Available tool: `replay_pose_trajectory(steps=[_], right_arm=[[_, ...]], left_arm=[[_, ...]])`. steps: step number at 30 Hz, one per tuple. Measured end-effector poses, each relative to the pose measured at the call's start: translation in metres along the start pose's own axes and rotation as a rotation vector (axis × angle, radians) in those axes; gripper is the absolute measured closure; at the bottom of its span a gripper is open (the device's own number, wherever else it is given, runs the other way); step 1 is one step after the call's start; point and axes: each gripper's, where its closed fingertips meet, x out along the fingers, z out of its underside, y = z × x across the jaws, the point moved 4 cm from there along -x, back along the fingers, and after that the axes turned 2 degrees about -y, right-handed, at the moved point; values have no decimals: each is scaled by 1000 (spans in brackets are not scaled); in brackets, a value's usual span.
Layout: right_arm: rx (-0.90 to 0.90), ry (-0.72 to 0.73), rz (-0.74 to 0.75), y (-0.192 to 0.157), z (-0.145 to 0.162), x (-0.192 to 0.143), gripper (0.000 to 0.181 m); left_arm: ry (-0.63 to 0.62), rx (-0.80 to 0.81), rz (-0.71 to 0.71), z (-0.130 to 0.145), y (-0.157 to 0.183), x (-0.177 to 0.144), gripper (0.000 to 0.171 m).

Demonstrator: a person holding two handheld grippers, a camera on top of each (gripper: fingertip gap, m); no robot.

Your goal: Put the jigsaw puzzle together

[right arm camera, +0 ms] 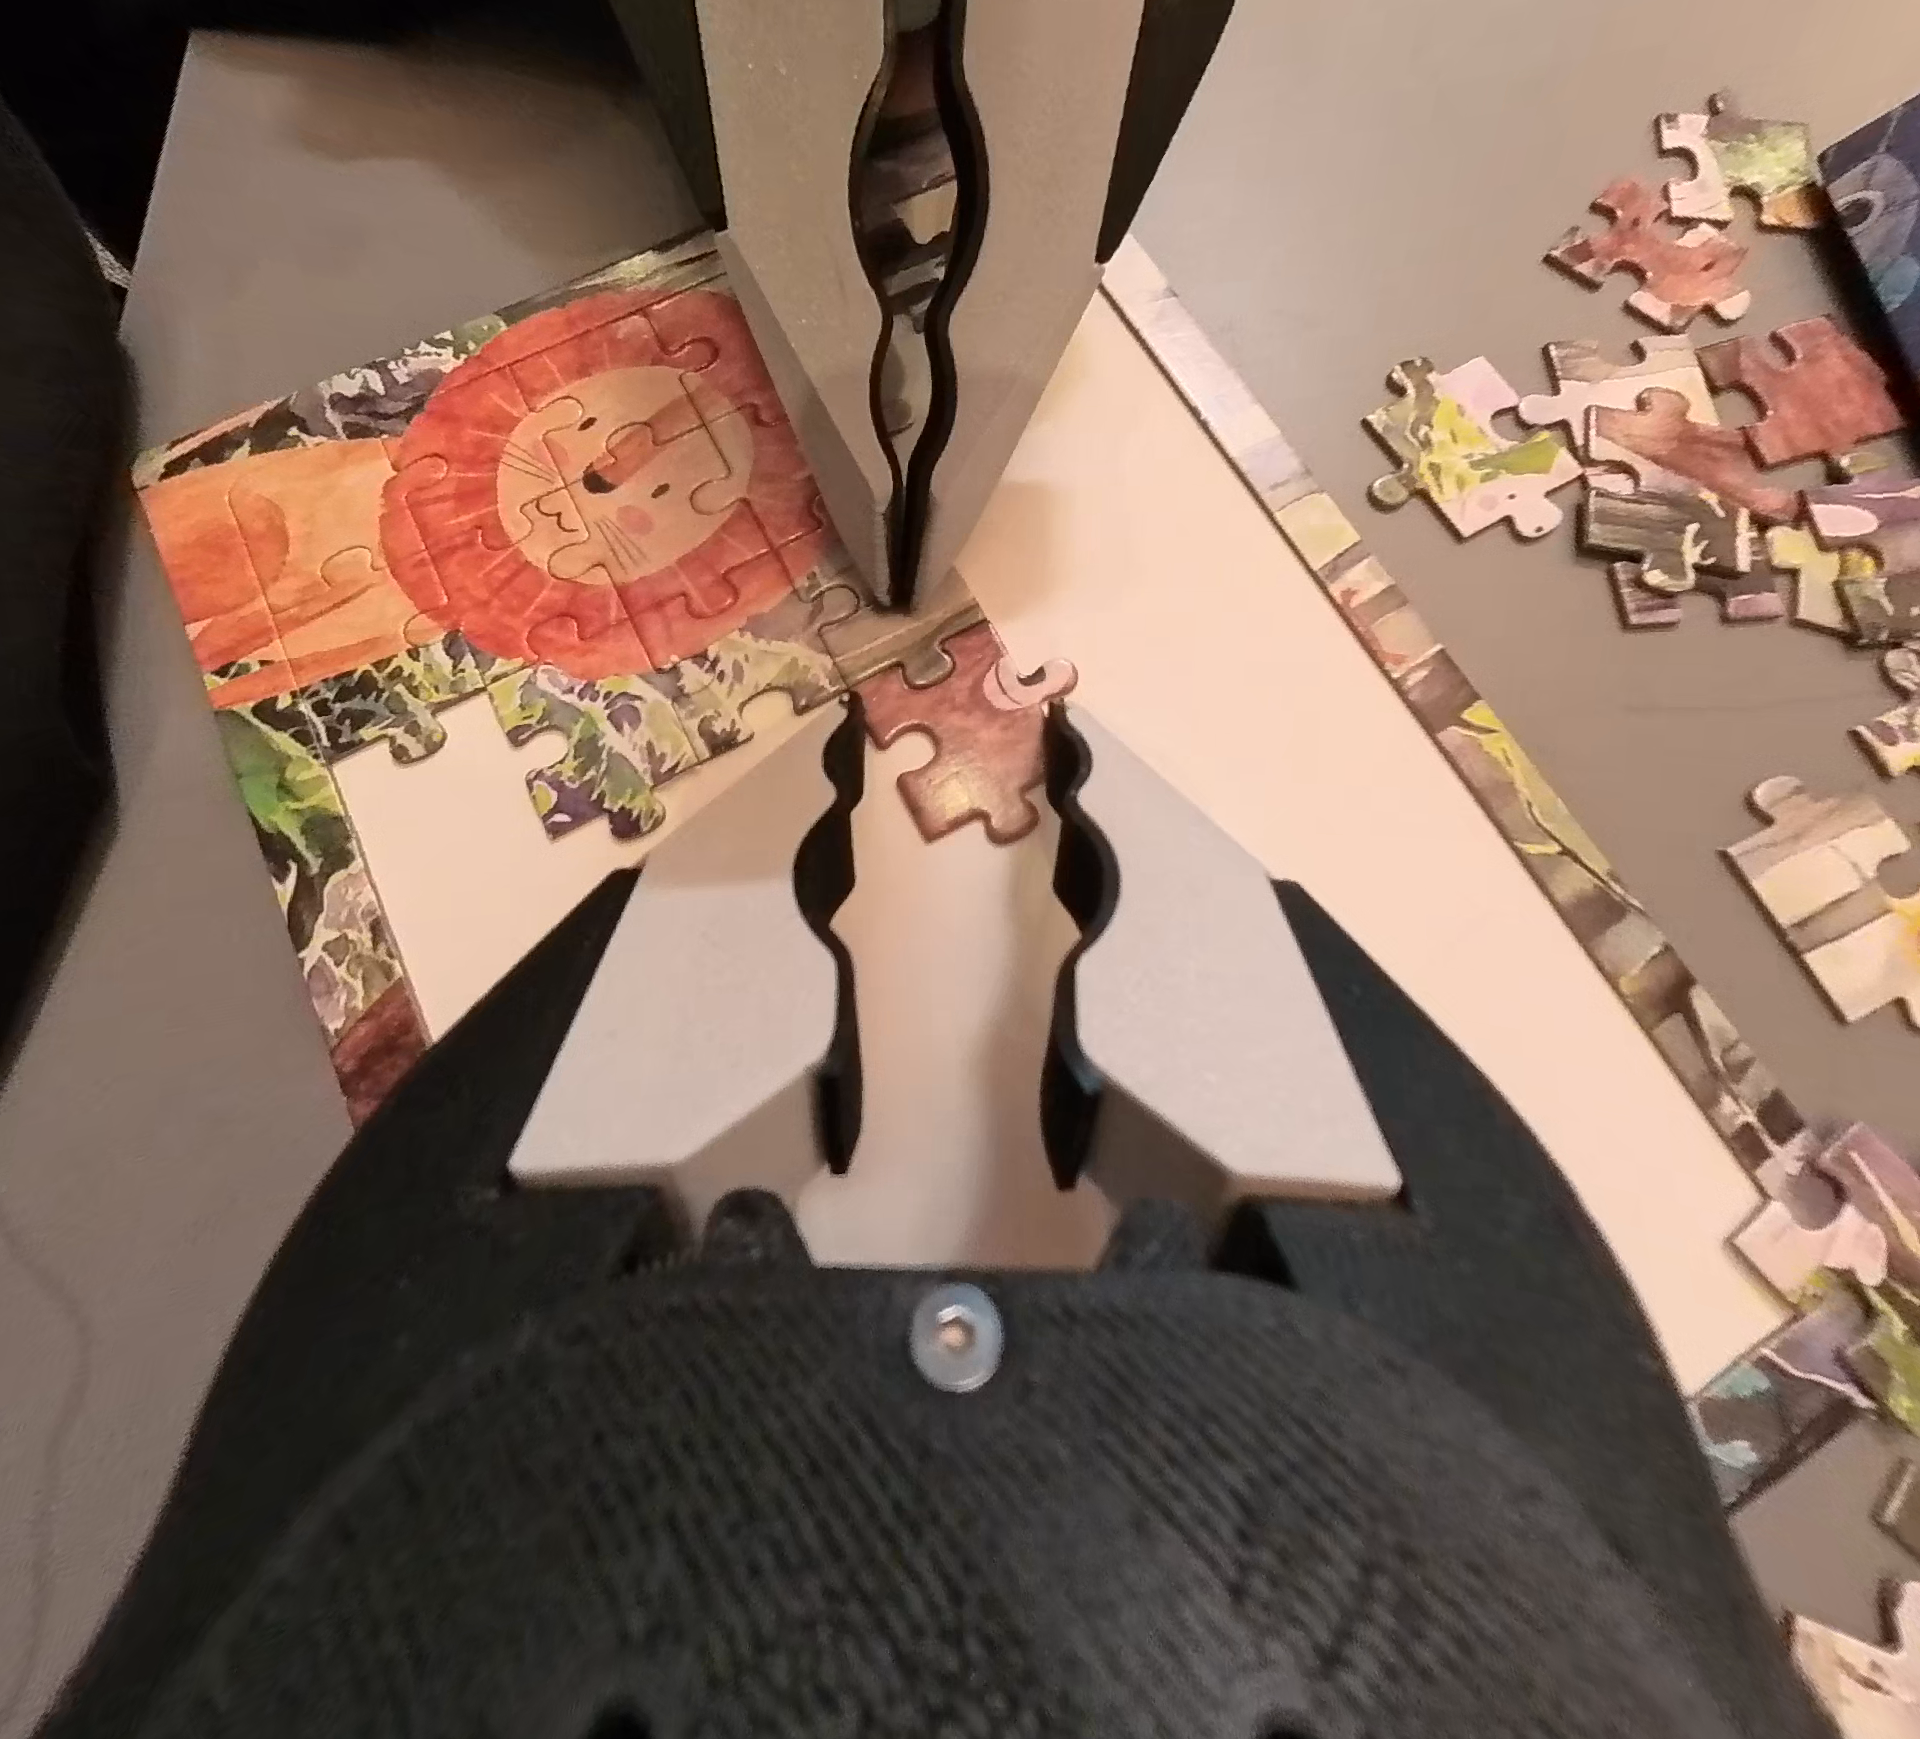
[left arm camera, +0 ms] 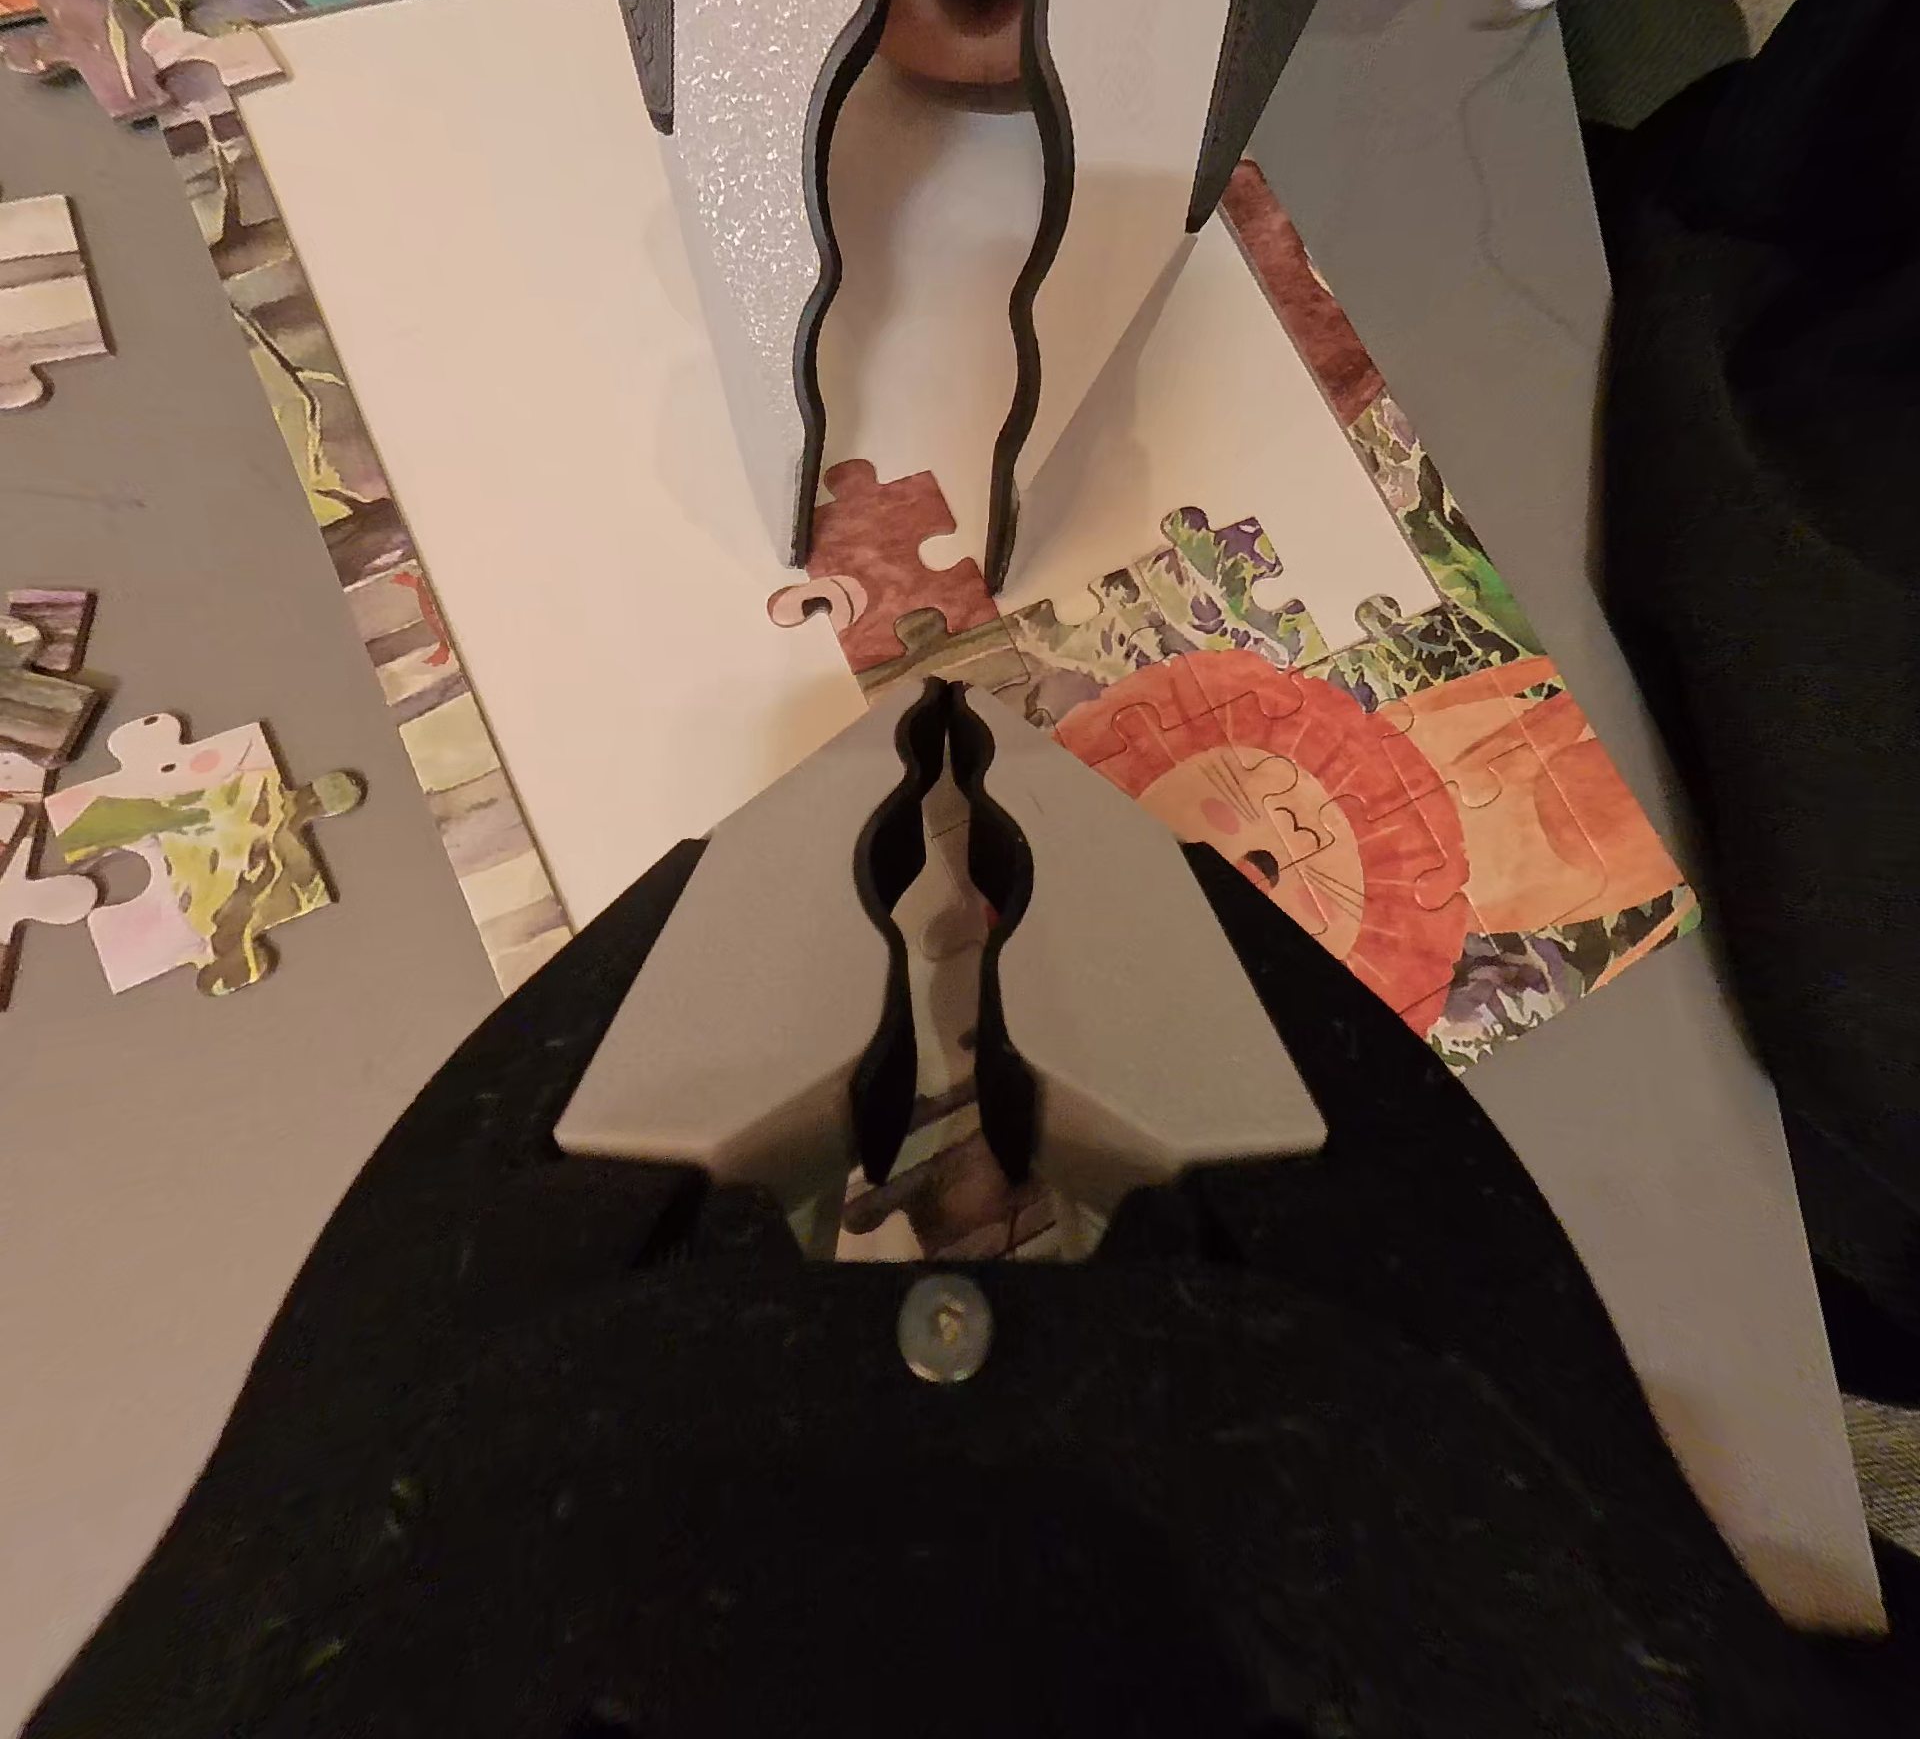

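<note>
Puzzle board (right arm camera: 1174, 609), a cream rectangle with a printed border, is lying flat on the grey table (left arm camera: 125, 1222) and taking up most of both views. It is looking stiff and light; my guess is it would slide if pushed sideways.

Assembled section with the orange lion (right arm camera: 592, 484) is sitting in one corner of the board, its pieces lying flush and interlocked.

Loose pieces (right arm camera: 1704, 463) are lying in a scatter on the table beside the board, well apart from the lion. They are looking like thin, rigid card with printed faces: light, easy to flick away, and likely to bend at the knobs if squeezed hard. Taking one by its flat opposite edges seems safer than by a knob.

Brown piece (left arm camera: 899, 546) is lying on the board, touching the edge of the assembled section, with a pink curl printed at one corner. Whether it is fully seated I cannot tell.

Right gripper (right arm camera: 951, 733) is standing open, its fingers straddling the brown piece on either side; contact with the edges is not clear.

Left gripper (left arm camera: 948, 692) is showing closed jaws, tips together and resting at the greyish piece (left arm camera: 961, 659) next to the brown one, apparently pressing down, nothing held between them.
</note>
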Motion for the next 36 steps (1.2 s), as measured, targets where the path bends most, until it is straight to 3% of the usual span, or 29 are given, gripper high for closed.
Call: replay_pose_trajectory(steps=[4,6,12,15,18,30,32,36], right_arm=[[-12,4,1,0,0,-1,149],[-20,26,-13,-2,-2,-3,166],[-29,11,65,9,1,-9,150],[-25,3,30,4,4,-6,138],[-23,1,-10,-2,4,-5,148],[26,-29,41,18,12,-17,151],[29,-12,42,19,10,-20,166],[33,-20,68,24,12,-24,152]], left_arm=[[1,-1,0,0,0,0,171],[3,-6,5,0,0,0,171],[4,-4,5,0,0,1,171],[5,-6,6,0,0,1,171],[5,-6,6,0,0,1,171],[5,1,2,0,0,1,171],[4,5,-1,0,1,1,171],[3,7,-3,0,1,1,171]])
